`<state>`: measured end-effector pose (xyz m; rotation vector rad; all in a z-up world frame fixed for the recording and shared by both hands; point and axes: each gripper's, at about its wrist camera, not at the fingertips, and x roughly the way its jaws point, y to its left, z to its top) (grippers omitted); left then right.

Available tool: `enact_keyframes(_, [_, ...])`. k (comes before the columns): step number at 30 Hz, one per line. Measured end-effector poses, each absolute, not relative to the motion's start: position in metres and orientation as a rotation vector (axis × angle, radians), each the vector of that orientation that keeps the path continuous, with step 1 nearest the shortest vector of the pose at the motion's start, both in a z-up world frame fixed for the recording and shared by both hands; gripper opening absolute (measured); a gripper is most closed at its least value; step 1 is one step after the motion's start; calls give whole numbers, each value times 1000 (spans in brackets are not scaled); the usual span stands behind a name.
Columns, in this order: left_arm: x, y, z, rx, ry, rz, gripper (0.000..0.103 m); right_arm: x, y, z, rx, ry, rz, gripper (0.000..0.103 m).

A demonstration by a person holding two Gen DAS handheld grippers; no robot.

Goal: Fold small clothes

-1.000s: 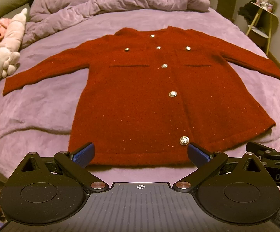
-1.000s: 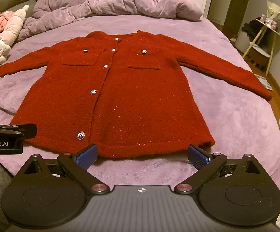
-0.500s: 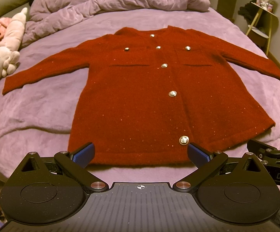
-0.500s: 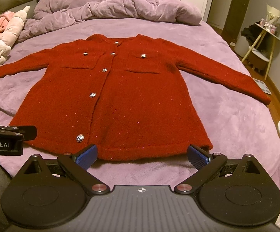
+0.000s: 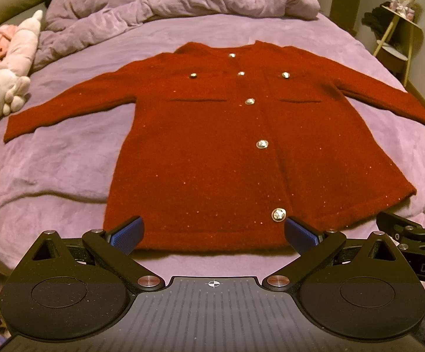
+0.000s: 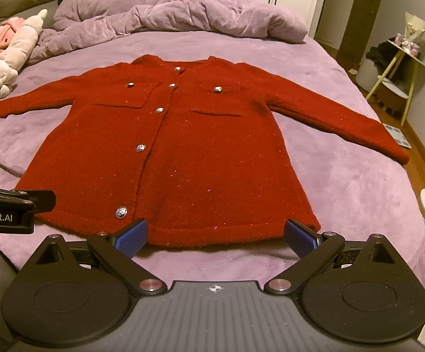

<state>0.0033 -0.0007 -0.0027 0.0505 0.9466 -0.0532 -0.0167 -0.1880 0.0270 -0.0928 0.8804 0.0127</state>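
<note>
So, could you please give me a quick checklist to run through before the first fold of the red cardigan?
1. Red cardigan lying flat, front up, on the purple bed: ok.
2. Both sleeves spread out to the sides: ok.
3. Front buttoned shut: ok.
4. Left gripper open and empty: ok.
5. Right gripper open and empty: ok.
6. Plush toy apart from the left sleeve cuff: cannot tell, it lies very close.

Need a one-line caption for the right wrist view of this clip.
Open right hand-held gripper poised at the hem of a red buttoned cardigan spread flat, unfolded, on a purple bed.
</note>
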Motion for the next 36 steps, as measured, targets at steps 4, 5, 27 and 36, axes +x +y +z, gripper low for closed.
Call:
enact_keyframes(4, [4, 0, -3, 51, 948, -53, 103, -17, -189, 27, -90, 879, 12, 99])
enact_keyframes(5, [4, 0, -3, 50, 948, -54, 103, -17, -189, 27, -90, 879, 11, 99])
enact_keyframes(27, [7, 1, -3, 39, 965, -51, 103, -17, -193, 29, -84, 873, 14, 99])
enact_keyframes(36, [9, 1, -5, 38, 971, -51, 103, -16, -196, 26, -75, 868, 18, 99])
